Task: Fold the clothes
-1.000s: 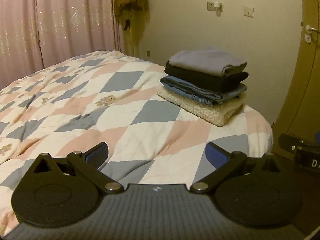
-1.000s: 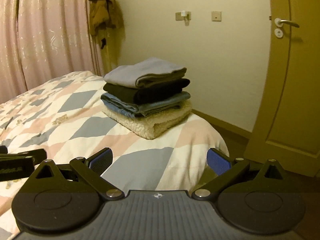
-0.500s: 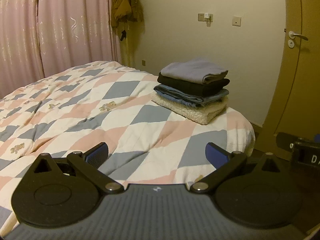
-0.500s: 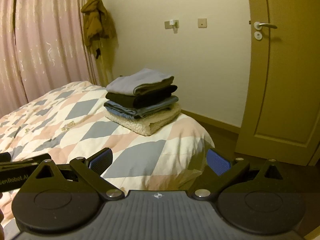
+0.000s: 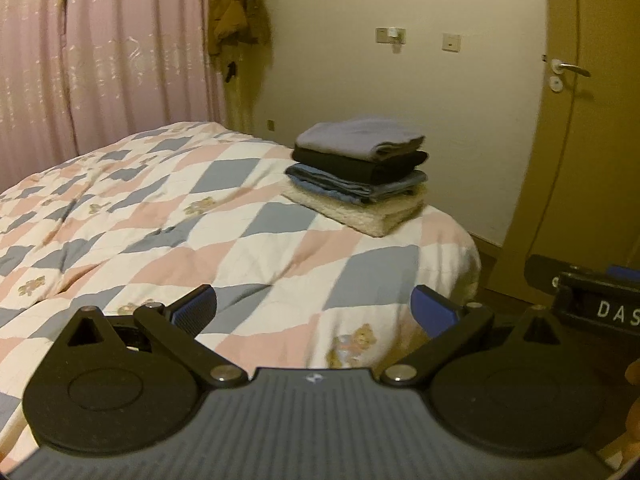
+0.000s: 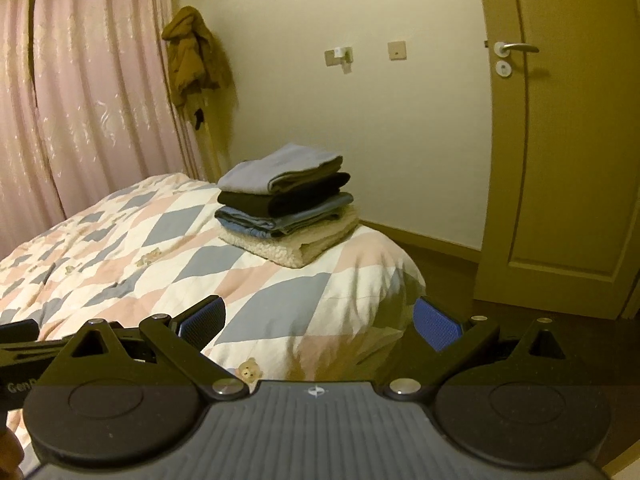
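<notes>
Holding both tongs, left (image 5: pixel 314 308) and right (image 6: pixel 320 320), wide apart and empty, you could bump the stack of folded clothes (image 6: pixel 286 204) off the bed (image 6: pixel 168 248) corner.

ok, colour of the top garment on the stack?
Light grey-blue top garment, above a black one; clearest in the right wrist view.

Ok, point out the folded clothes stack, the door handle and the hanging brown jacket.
folded clothes stack (image 6: pixel 280 204), right wrist view, black middle layer.
door handle (image 6: pixel 518 47), right wrist view, lever.
hanging brown jacket (image 6: pixel 192 56), right wrist view, upper body.
</notes>
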The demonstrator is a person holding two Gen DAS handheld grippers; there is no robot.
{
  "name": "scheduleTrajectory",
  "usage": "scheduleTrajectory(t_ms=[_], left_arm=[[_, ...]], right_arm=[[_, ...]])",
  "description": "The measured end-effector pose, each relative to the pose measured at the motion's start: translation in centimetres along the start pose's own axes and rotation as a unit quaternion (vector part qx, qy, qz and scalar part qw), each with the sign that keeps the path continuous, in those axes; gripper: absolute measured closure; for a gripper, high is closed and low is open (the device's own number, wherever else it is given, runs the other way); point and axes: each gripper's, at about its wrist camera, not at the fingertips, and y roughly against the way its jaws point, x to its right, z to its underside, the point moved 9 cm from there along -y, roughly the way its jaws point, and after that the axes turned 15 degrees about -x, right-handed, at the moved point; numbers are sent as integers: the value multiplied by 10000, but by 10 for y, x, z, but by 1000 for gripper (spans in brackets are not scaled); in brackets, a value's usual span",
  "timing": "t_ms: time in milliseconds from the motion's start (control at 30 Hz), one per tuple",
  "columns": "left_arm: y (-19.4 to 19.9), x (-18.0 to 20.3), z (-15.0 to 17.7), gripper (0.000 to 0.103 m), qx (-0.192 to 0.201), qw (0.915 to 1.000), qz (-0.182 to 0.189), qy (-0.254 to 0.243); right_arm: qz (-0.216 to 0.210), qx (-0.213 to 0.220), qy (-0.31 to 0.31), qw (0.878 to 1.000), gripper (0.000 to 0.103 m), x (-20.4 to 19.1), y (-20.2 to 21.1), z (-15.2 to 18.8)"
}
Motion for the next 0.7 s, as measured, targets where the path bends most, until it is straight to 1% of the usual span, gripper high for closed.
scheduleTrajectory(t_ms=[333,533,700], left_arm=[[4,40,-4,1,109,9992,167,-335],[2,49,-3,1,78,9990,165,-408],[4,51,-3,1,126,9988,172,-440]], right_arm=[[222,167,-268,9993,0,39,17,0],[244,198,-393,9987,0,54,19,1],[219,195,-417,9987,0,57,18,1]])
